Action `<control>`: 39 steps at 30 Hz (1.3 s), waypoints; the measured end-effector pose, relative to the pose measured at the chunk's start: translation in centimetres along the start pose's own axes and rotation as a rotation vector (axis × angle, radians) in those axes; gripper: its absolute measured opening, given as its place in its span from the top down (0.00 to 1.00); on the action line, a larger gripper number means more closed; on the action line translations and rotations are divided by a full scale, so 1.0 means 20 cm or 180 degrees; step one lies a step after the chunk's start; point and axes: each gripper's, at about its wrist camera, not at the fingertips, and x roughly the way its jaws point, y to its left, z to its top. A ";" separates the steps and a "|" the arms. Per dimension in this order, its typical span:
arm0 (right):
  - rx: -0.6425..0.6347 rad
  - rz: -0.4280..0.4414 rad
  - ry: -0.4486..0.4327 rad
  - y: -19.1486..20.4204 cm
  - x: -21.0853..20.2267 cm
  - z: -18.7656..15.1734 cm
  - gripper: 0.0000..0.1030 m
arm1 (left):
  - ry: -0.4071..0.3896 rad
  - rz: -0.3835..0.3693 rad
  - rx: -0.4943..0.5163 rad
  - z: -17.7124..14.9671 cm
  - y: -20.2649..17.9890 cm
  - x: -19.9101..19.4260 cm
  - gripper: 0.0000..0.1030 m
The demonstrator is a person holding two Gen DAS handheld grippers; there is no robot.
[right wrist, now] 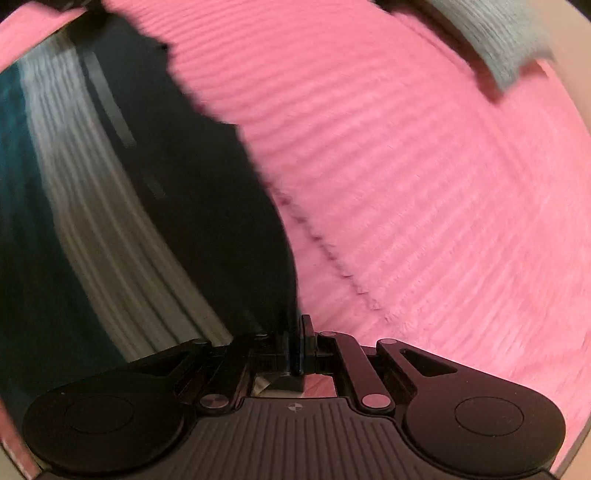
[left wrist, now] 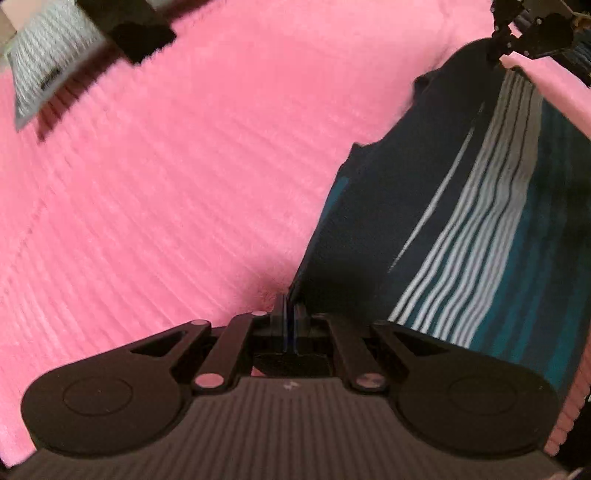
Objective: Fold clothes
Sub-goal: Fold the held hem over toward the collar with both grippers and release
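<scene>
A dark navy garment with white and teal stripes [left wrist: 461,206] hangs stretched above a pink ribbed blanket [left wrist: 184,166]. My left gripper [left wrist: 290,306] is shut on the garment's near corner. In the right wrist view the same striped garment [right wrist: 129,206] fills the left side, and my right gripper [right wrist: 301,328] is shut on its edge. The right gripper also shows far off in the left wrist view [left wrist: 517,37], at the garment's other end. The garment is blurred by motion.
A grey knitted folded item [left wrist: 44,74] lies on the blanket at the upper left, with a black object [left wrist: 140,33] beside it. The grey item also shows in the right wrist view [right wrist: 495,48]. The pink blanket [right wrist: 424,166] covers the whole surface.
</scene>
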 end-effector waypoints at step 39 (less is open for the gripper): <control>0.2801 0.0308 -0.0820 -0.04 -0.04 -0.53 0.74 | -0.0092 0.0250 -0.1437 -0.43 -0.19 -0.08 0.72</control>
